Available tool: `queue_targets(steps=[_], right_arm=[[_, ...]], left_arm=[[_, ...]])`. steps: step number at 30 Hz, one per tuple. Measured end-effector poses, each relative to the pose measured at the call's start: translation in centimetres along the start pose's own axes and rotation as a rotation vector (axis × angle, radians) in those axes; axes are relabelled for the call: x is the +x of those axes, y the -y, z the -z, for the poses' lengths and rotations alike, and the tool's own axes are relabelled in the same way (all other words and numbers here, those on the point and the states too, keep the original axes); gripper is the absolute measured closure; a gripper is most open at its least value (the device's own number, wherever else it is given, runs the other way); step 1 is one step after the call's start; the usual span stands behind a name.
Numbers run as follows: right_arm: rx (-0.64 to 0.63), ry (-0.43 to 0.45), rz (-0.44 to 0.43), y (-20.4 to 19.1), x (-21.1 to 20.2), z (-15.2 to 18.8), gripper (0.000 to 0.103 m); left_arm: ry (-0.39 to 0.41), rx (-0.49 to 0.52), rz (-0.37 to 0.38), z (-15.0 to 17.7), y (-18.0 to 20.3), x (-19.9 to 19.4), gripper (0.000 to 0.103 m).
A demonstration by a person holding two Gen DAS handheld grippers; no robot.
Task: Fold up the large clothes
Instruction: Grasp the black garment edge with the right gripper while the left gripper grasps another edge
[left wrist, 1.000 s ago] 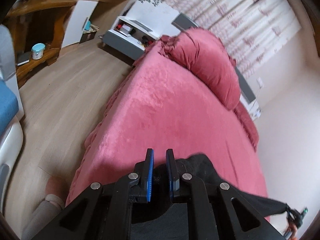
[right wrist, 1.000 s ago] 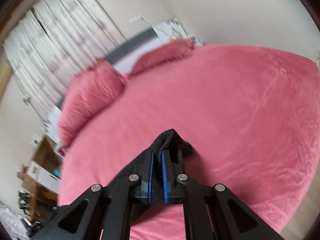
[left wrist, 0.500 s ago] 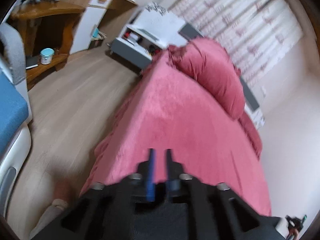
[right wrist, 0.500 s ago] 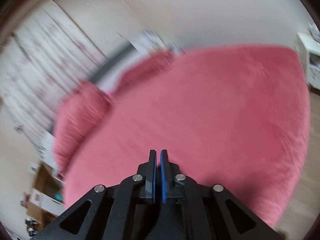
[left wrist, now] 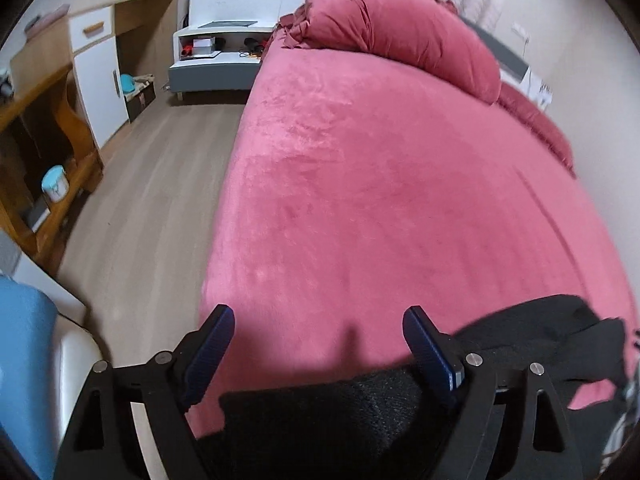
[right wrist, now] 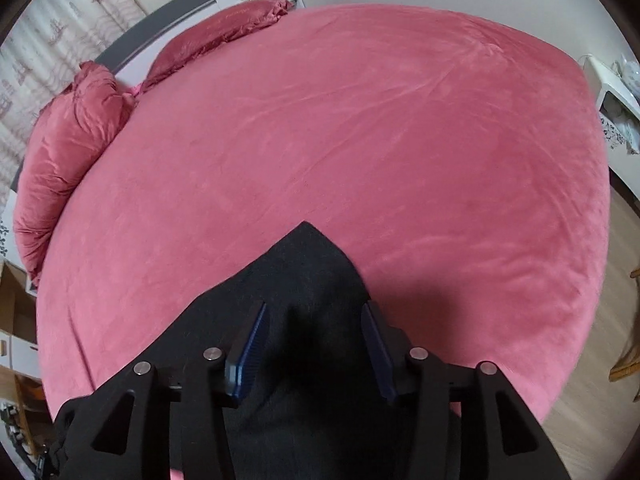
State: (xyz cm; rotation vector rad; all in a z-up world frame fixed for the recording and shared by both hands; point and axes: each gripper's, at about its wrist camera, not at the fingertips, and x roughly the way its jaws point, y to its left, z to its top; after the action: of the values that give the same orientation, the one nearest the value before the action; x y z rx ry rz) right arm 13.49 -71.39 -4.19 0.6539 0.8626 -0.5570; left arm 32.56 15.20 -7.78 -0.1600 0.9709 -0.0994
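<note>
At the left edge of the left wrist view stands a wooden desk (left wrist: 52,120), a pale blue tin (left wrist: 54,189) on its low shelf; right of it spreads the pink bed cover (left wrist: 380,200), a pink pillow (left wrist: 400,32) at upper right; the left gripper (left wrist: 318,338) gapes wide, gripping nothing, the black garment (left wrist: 328,420) lying below its fingers at the bottom edge. In the right wrist view, the right gripper (right wrist: 316,336) also stands wide, the garment's pointed corner (right wrist: 308,264) lying loose between its fingers at lower centre.
</note>
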Motion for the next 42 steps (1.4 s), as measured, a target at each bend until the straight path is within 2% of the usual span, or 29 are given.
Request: queue_targets(steps=[2, 3, 5, 7, 8, 9, 10, 12, 15, 17, 20, 22, 24, 26, 28, 29, 30, 32, 33, 34, 35, 37, 39, 41, 42], right_arm=[[-0.001, 0.01, 0.011, -0.6, 0.7, -0.8, 0.054], [-0.002, 0.013, 0.018, -0.9, 1.4, -1.3, 0.054], [0.002, 0.002, 0.043, -1.1, 3.0, -1.9, 0.054], [0.02, -0.044, 0.097, -1.3, 5.0, -2.2, 0.056], [0.033, -0.079, 0.108, -1.3, 5.8, -2.0, 0.065], [0.036, -0.1, 0.112, -1.5, 6.3, -1.8, 0.092], [0.026, -0.079, 0.114, -1.8, 5.9, -1.6, 0.095], [0.018, -0.017, 0.034, -2.2, 3.9, -1.7, 0.096], [0.022, 0.136, -0.161, -2.0, -3.2, -1.5, 0.097], [-0.01, 0.2, -0.243, -1.4, -7.5, -0.6, 0.097], [-0.09, 0.265, -0.309, 0.5, -13.4, 2.6, 0.097], [-0.124, 0.229, -0.314, 3.0, -14.9, 6.0, 0.096], [-0.114, 0.123, -0.272, 5.6, -14.0, 8.9, 0.096], [-0.056, -0.057, -0.206, 8.8, -11.3, 12.3, 0.091], [-0.037, -0.144, -0.06, 10.7, -9.6, 14.0, 0.079], [-0.005, -0.133, 0.002, 11.6, -9.5, 14.2, 0.077], [0.044, -0.1, 0.006, 12.3, -9.8, 13.9, 0.075], [0.195, 0.021, -0.082, 13.5, -11.2, 12.3, 0.069], [0.23, 0.061, -0.118, 13.4, -11.5, 11.5, 0.063], [0.244, 0.091, -0.147, 12.9, -11.5, 10.3, 0.061], [0.235, 0.102, -0.162, 11.9, -10.9, 8.9, 0.061], [0.183, 0.064, -0.157, 9.7, -9.0, 7.0, 0.06], [0.12, -0.029, -0.13, 7.4, -6.2, 5.8, 0.06], [0.107, -0.141, -0.051, 6.0, -2.8, 4.8, 0.06], [0.12, -0.181, -0.052, 5.4, -1.4, 4.6, 0.06]], left_arm=[[-0.037, 0.017, -0.03, -0.6, 0.0, 1.0, 0.046], [-0.073, 0.007, -0.019, -0.8, -0.1, 1.6, 0.06], [-0.088, 0.009, -0.016, -1.1, -0.1, 2.0, 0.063], [-0.084, 0.051, -0.031, -1.0, 0.6, 2.0, 0.072], [-0.085, 0.062, -0.033, -0.9, 0.9, 2.0, 0.075], [-0.082, 0.063, -0.035, -0.9, 1.1, 1.8, 0.078], [-0.074, 0.057, -0.04, -1.0, 1.2, 1.6, 0.078], [-0.05, 0.027, -0.027, -1.3, 1.1, 0.8, 0.079], [-0.019, -0.023, 0.002, -1.6, 0.4, -0.4, 0.08], [-0.006, -0.024, 0.009, -1.4, 0.1, -0.9, 0.08], [0.004, -0.045, 0.028, -0.6, -0.4, -1.5, 0.08], [0.008, -0.069, 0.045, 0.0, -0.8, -1.6, 0.08], [0.008, -0.087, 0.061, 0.6, -1.0, -1.6, 0.08], [0.003, -0.089, 0.074, 1.0, -1.0, -1.7, 0.079], [-0.001, -0.081, 0.095, 1.1, -0.7, -1.9, 0.076], [0.0, -0.078, 0.103, 1.2, -0.7, -2.0, 0.074], [0.002, -0.071, 0.114, 1.2, -0.6, -2.3, 0.067], [0.008, -0.076, 0.163, 1.3, -0.5, -2.8, 0.059], [0.012, -0.08, 0.196, 1.4, -0.5, -3.0, 0.052], [0.016, -0.08, 0.212, 1.5, -0.5, -3.2, 0.041], [0.028, -0.076, 0.224, 1.6, -0.3, -3.5, 0.036], [0.042, -0.051, 0.239, 1.7, 0.3, -3.9, 0.031], [0.029, -0.013, 0.249, 1.7, 0.9, -4.2, 0.028], [0.016, 0.035, 0.252, 1.8, 1.4, -4.3, 0.026], [0.008, 0.062, 0.249, 1.8, 1.5, -4.4, 0.025]])
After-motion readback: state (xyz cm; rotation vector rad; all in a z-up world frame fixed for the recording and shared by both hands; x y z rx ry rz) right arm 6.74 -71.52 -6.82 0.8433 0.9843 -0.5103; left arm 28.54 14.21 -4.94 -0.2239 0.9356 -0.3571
